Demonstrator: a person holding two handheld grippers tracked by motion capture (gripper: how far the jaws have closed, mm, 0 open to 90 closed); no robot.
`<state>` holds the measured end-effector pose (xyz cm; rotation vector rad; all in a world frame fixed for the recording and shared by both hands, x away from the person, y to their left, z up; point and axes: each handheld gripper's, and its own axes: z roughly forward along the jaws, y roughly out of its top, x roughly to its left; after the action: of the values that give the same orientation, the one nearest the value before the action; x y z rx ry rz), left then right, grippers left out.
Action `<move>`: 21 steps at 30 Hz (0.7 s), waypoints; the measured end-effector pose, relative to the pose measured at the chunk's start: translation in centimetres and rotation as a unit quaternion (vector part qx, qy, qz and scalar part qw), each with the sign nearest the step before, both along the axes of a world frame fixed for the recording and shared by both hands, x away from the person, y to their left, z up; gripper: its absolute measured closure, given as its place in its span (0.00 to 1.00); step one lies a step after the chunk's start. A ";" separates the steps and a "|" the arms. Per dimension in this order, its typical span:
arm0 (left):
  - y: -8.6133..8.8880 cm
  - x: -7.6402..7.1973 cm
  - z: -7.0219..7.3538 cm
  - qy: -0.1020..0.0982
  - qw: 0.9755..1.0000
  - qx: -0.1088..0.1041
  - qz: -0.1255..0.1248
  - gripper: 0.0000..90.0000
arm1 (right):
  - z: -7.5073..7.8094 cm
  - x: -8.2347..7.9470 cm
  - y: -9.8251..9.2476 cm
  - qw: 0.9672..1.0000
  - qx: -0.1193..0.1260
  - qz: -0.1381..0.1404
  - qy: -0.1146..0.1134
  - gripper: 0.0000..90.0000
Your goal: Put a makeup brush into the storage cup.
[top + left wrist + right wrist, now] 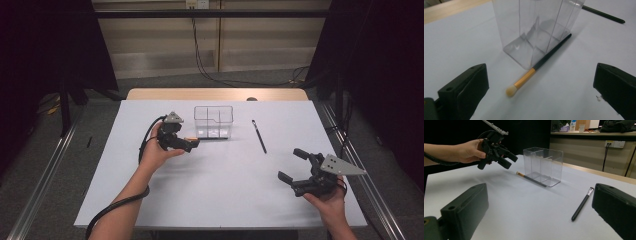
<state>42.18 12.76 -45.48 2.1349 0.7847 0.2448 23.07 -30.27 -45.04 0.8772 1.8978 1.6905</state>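
A clear plastic box [213,121] with several compartments stands at the table's far middle. A makeup brush [206,138] with a black handle, gold ferrule and pale tip lies along the box's near side. My left gripper [192,144] is open and hovers just left of the brush tip. In the left gripper view the brush [541,62] lies between the spread jaws, touching neither, against the box [536,27]. A second, all-black brush [259,136] lies right of the box. My right gripper [290,164] stands open near the front right, nothing in it.
The white table sheet [220,190] ends at a wooden strip [215,94] at the far side. Cables [210,75] trail on the floor behind. Dark curtains hang at both sides. Metal rails [40,175] run along the floor beside the table.
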 end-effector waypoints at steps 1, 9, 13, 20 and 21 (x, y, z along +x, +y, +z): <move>-0.1 0.1 0.0 0.005 1.000 0.004 0.000 0.00 | 0.0 0.0 0.0 1.000 0.001 0.000 0.000 0.00; -0.8 0.6 0.3 0.028 0.998 0.048 -0.022 0.00 | 0.0 0.0 -0.1 1.000 0.001 0.000 0.001 0.00; -1.1 1.0 0.5 0.037 0.997 0.060 -0.032 0.00 | 0.0 0.0 -0.1 1.000 0.000 0.000 -0.001 0.00; -1.8 1.3 0.5 0.053 0.995 0.073 -0.039 0.01 | 0.0 0.0 -0.1 1.000 0.000 0.001 0.001 0.00; -1.8 1.4 0.5 0.054 0.994 0.079 -0.043 0.01 | 0.0 0.0 -0.1 1.000 -0.001 0.001 0.001 0.00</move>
<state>43.56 10.99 -44.98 2.3420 0.7552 0.1517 23.03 -30.40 -45.07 0.8770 1.9012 1.6901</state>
